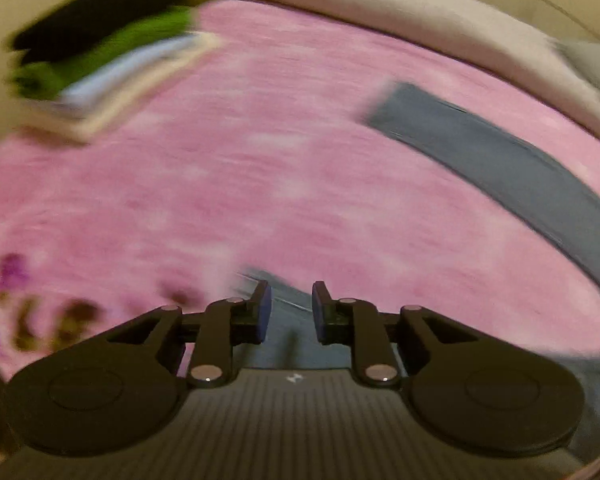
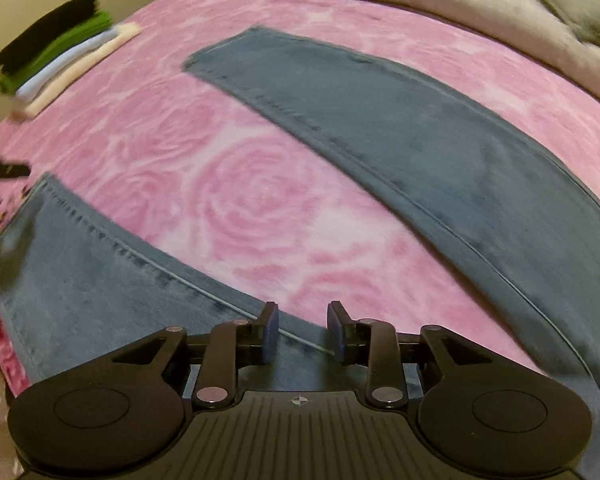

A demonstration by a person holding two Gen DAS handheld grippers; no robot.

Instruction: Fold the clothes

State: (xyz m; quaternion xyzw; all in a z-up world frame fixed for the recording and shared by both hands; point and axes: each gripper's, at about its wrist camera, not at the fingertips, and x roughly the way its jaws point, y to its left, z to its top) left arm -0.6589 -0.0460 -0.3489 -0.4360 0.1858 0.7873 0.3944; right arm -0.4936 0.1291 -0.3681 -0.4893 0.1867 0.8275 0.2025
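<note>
While the jeans (image 2: 440,152) are lying spread on the pink rose blanket (image 2: 240,200), the right gripper (image 2: 302,334) is hovering over the near leg, jaws parted, denim seam between the pads but not pinched. The left gripper (image 1: 291,312) is likewise standing apart over denim. A folded stack (image 2: 60,52) is sitting far off left. No legible writing.
</note>
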